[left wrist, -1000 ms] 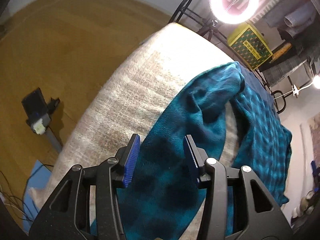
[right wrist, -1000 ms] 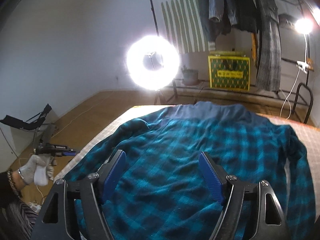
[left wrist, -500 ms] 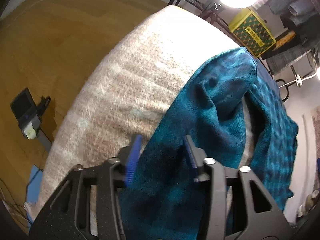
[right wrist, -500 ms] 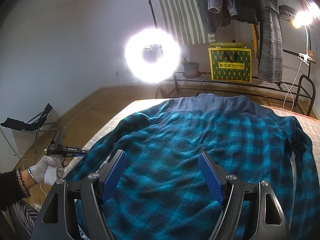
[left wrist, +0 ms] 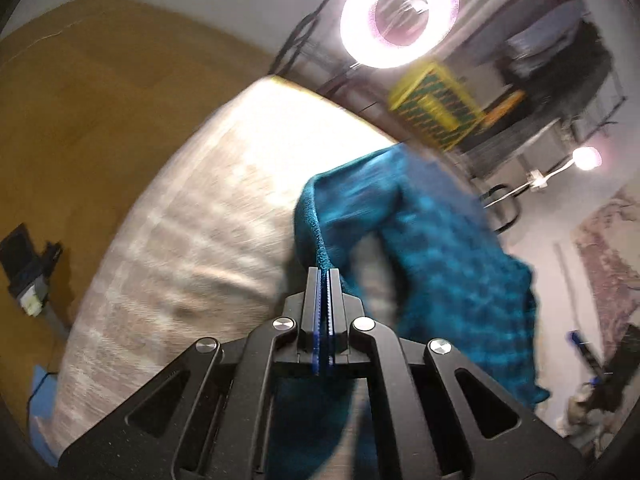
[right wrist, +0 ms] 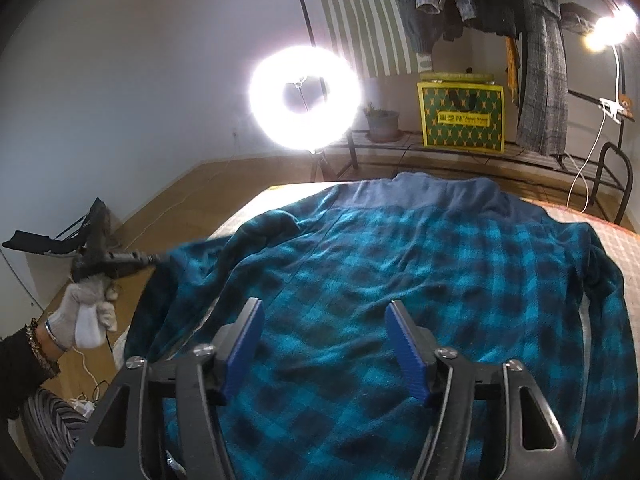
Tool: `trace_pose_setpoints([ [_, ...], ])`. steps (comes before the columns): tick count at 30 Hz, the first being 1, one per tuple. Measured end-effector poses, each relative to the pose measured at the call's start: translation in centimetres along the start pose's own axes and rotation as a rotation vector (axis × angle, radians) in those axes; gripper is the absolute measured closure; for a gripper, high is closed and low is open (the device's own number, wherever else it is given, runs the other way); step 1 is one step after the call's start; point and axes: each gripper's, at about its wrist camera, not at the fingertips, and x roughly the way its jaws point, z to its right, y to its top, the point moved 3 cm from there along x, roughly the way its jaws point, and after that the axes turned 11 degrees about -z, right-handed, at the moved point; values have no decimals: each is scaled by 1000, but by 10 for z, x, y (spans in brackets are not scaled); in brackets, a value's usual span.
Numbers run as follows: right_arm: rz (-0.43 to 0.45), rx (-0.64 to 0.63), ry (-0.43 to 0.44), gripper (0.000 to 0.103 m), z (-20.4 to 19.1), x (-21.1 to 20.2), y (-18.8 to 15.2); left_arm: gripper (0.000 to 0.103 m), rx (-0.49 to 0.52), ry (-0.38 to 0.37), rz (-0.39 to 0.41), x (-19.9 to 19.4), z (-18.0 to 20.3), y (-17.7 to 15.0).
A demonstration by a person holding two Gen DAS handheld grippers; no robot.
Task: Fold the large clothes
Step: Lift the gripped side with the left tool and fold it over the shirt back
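A teal and black plaid fleece shirt (right wrist: 400, 264) lies spread on a beige woven bed cover (left wrist: 192, 216), collar at the far end. My left gripper (left wrist: 324, 274) is shut on the edge of the shirt's left sleeve (left wrist: 316, 224), which hangs lifted off the cover. In the right wrist view that left gripper (right wrist: 158, 258) shows at the left, held by a gloved hand (right wrist: 86, 316), with the sleeve (right wrist: 200, 256) pulled up toward it. My right gripper (right wrist: 322, 318) hovers over the shirt's lower back; its jaws are closing and the pads are apart from the cloth.
A bright ring light (right wrist: 304, 98) stands beyond the bed's far end. Behind it are a low rack with a yellow patterned bag (right wrist: 460, 120), a potted plant (right wrist: 382, 122) and hanging clothes (right wrist: 536, 52). Wooden floor (left wrist: 80, 120) lies to the left of the bed.
My left gripper's jaws went from wide apart around the sleeve to shut on its edge, and the sleeve rose off the cover. My right gripper's jaws narrowed.
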Motion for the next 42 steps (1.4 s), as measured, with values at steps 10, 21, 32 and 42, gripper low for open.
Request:
trace_pose_setpoints([
  [10, -74, 84, 114, 63, 8, 17, 6, 103, 232, -176, -22, -22, 121, -40],
  [21, -108, 180, 156, 67, 18, 34, 10, 103, 405, -121, -272, 63, 201, -122],
  [32, -104, 153, 122, 65, 19, 18, 0, 69, 446, -73, -281, 33, 189, -137],
  [42, -141, 176, 190, 65, 3, 21, -23, 45, 23, 36, -97, -20, 40, -75],
])
